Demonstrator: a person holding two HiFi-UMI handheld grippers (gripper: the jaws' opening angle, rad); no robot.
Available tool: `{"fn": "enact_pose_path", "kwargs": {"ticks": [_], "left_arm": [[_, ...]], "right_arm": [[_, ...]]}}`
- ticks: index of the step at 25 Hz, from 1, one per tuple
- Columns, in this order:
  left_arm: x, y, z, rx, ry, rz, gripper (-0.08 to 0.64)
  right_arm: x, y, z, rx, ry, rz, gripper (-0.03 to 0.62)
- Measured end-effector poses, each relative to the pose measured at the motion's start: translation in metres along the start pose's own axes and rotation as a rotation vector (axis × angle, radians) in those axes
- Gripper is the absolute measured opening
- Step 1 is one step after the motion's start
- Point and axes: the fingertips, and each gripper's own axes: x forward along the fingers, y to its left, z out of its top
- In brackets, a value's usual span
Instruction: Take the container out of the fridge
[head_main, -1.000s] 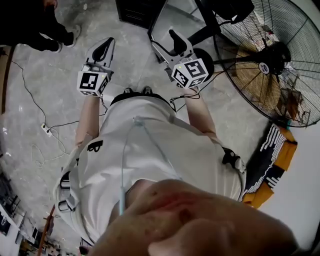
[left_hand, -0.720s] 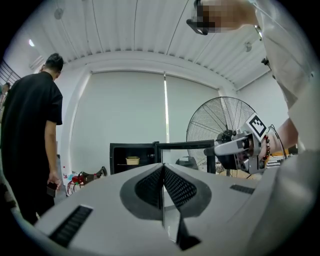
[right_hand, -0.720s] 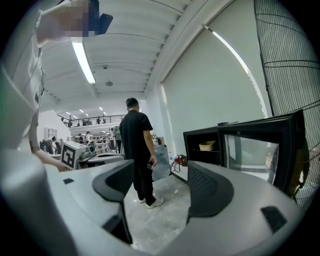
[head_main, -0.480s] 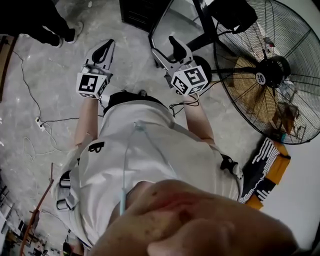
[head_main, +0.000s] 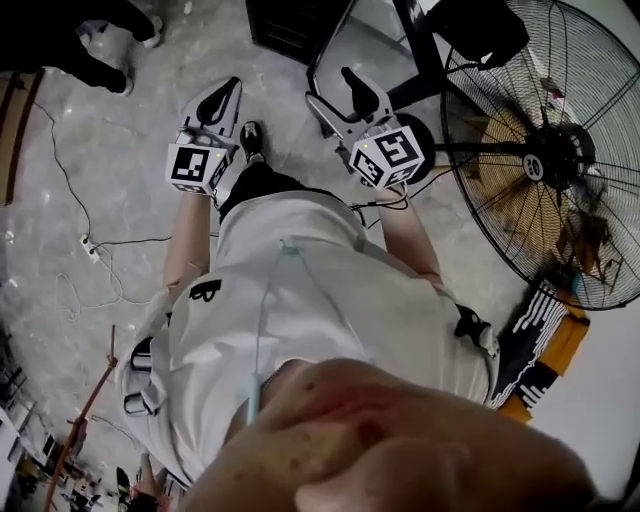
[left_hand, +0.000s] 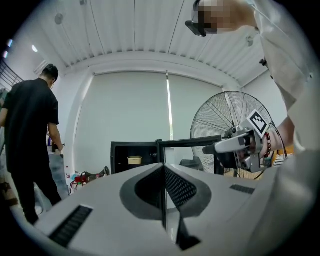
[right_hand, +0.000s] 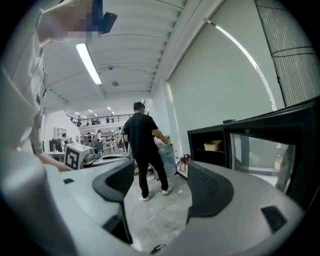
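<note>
Left tongs are pressed together, empty. Right tongs are spread, empty. Beige container sits inside the open fridge.

Pale grey concrete floor — a white power strip with thin cables lies on it, left of the left gripper. Ahead of the right gripper, the shelf of a black fridge bears a shallow beige container — a black wire-cage fan stands on the floor to the right.
</note>
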Motion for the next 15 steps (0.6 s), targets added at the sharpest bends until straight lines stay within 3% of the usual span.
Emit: {"fn": "enact_pose_path", "kwargs": {"ticks": [15], "left_arm": [[0.081, 0.078, 0.0, -0.013, 0.018, -0.027, 0.009]], "right_arm": [[0.077, -0.07, 0.012, 0.035, 0.014, -0.042, 0.319]]}}
